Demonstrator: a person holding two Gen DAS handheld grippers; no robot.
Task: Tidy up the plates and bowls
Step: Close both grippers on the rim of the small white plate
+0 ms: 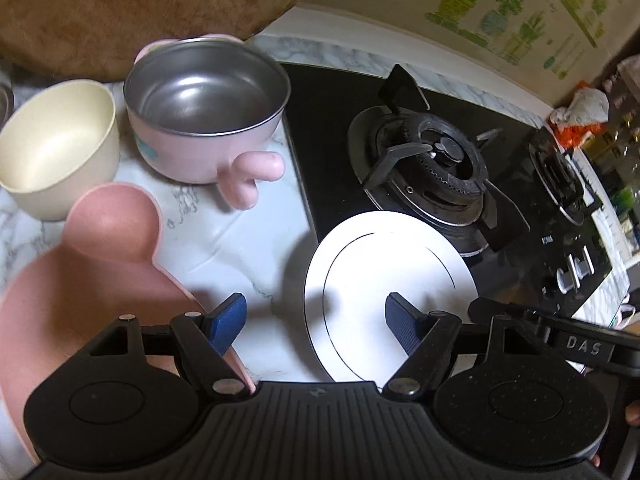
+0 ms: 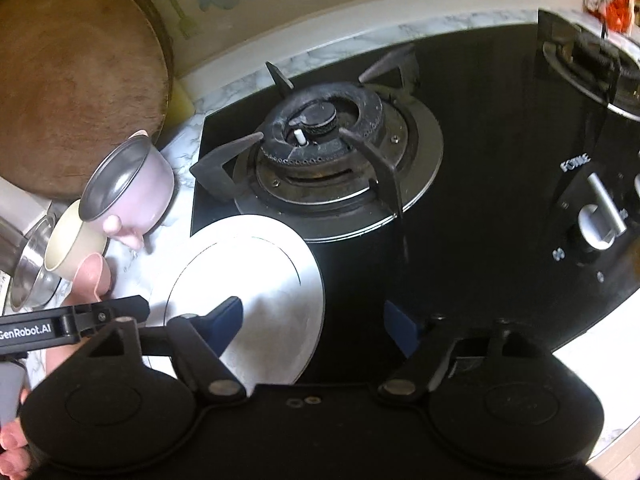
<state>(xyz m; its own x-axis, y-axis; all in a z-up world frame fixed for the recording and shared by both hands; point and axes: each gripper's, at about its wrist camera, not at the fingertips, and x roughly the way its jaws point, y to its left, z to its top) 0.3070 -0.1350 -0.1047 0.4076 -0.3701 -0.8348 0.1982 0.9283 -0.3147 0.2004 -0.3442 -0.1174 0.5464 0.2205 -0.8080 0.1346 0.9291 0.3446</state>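
A white plate (image 1: 384, 276) (image 2: 248, 280) lies flat, half on the marble counter and half on the black hob glass. My left gripper (image 1: 316, 316) is open above the plate's left edge, its right finger over the plate. My right gripper (image 2: 314, 318) is open around the plate's right edge, with its left finger over the plate and its pads clear of it. A pink ear-shaped plate (image 1: 80, 280) (image 2: 94, 276) lies to the left. Behind it stand a cream bowl (image 1: 56, 144) (image 2: 72, 244) and a pink steel-lined bowl with handles (image 1: 204, 108) (image 2: 132, 184).
A gas burner with iron pan supports (image 1: 436, 164) (image 2: 328, 148) rises just behind the white plate. Hob knobs (image 2: 600, 216) are at the right. A round wooden board (image 1: 140, 4) (image 2: 76, 80) leans on the wall behind the bowls. Steel ware (image 2: 32, 276) stands at the far left.
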